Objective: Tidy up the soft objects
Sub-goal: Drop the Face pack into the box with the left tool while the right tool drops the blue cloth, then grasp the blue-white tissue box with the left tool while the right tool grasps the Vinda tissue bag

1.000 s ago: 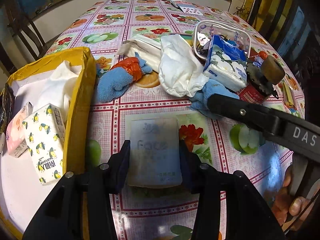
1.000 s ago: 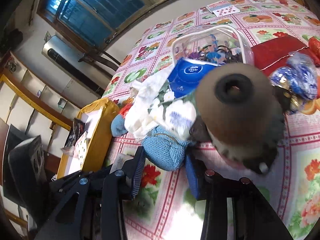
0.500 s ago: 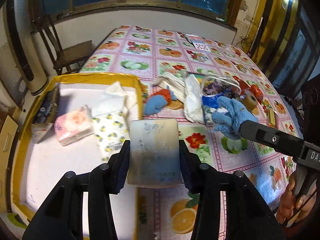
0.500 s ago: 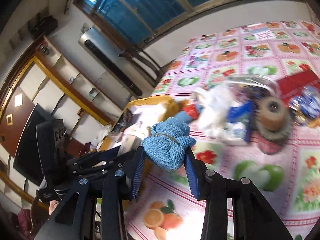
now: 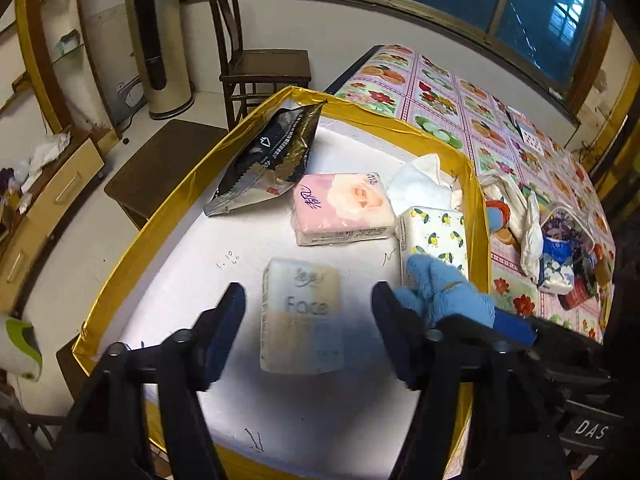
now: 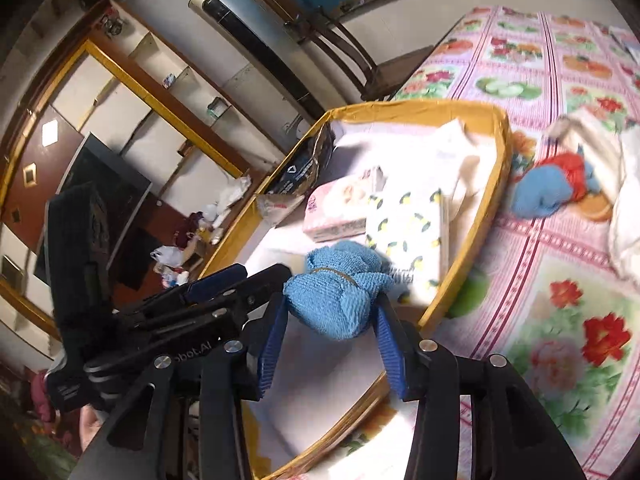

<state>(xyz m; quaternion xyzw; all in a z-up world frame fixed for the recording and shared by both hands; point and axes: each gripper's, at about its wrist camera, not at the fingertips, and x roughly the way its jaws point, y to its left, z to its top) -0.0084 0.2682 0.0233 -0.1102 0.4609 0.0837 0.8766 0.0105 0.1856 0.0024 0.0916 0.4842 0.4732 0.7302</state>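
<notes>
— Gold-edged box (image 5: 188,184), white floor: what lay inside?

— Item one, a pale tissue pack (image 5: 301,316) marked "Face", flat on the floor, between the fingers of the left gripper (image 5: 308,312) but touched by neither. Its jaws stood wide apart, holding nothing.

— Further contents?

— Item two, a pink pack (image 5: 342,208) with a rose print, just beyond the first. Item three, a lemon-print pack (image 5: 434,234) against the right wall, touching the pink one. Item four, a white cloth (image 5: 420,184) bunched in the far right corner. Item five, a black foil pouch (image 5: 272,156), torn open, leaning on the far left wall.

— And the right gripper (image 6: 332,320)?

— Clamped on a blue knitted bundle (image 6: 340,300), a thin band around its middle. The bundle hung above the box, over the near edge of the lemon-print pack; whether it touched that pack could not be told.

— Outside the box?

— On the floral tablecloth (image 6: 560,240): a blue-and-red soft toy (image 6: 552,188) just beside the box wall, white cloths (image 5: 530,236) further on, and a clear pouch (image 5: 568,232) with a blue tissue pack (image 5: 556,268) leaning on it.
</notes>
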